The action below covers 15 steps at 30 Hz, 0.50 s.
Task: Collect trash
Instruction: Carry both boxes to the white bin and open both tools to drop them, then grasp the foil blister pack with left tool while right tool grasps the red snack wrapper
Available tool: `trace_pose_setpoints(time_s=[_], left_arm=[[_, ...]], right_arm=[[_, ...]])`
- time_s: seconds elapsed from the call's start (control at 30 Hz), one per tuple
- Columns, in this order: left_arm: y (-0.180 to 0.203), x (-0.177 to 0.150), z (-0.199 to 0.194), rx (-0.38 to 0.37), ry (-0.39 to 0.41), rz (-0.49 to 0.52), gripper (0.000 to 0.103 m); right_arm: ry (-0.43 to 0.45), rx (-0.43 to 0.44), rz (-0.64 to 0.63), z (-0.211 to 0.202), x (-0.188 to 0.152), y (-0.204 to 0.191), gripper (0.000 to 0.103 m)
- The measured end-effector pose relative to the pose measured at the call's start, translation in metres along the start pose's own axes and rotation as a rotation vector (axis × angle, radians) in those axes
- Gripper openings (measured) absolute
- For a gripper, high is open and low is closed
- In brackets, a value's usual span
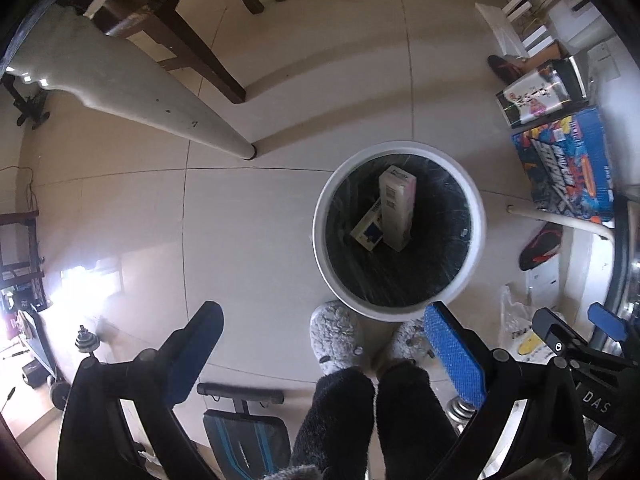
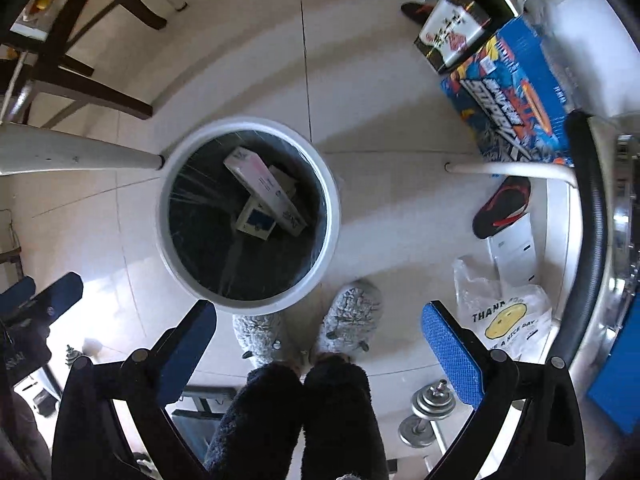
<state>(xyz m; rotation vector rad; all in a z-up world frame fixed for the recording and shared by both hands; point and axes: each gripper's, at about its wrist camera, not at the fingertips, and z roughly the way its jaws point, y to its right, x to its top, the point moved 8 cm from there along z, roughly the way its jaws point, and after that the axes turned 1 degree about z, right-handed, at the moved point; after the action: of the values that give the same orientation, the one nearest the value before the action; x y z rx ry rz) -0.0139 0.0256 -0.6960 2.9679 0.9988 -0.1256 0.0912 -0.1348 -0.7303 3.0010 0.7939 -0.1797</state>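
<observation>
Hovering spread apart and empty, the left gripper (image 1: 324,344) and right gripper (image 2: 320,332) faced the white bin (image 1: 400,304), two cartons (image 1: 394,206) inside at 12 o'clock.

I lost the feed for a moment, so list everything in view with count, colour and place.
Trash bin: 1, white with black liner, floor ahead of the feet.
Boxes in bin: 2, white, one with blue print, leaning together.
Toy box: 1, blue, floor at right.
Plastic bag: 1, white with yellow smiley, floor at right.
Flip-flop: 1, black and red, right.
Dumbbell: 1, metal, near feet.
Slippers: 2, grey, fluffy.
Left gripper: fingers blue, open, empty.
Right gripper: fingers blue, open, empty.
</observation>
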Motion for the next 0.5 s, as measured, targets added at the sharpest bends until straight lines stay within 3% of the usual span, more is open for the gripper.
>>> trace_pose_setpoints(time_s=[0.5], left_arm=[[-0.01,-0.046,-0.145,-0.039,0.036,0.008,0.103]], right_arm=[[0.072,0.045,-0.015,-0.169,-0.043,-0.012,0.103]])
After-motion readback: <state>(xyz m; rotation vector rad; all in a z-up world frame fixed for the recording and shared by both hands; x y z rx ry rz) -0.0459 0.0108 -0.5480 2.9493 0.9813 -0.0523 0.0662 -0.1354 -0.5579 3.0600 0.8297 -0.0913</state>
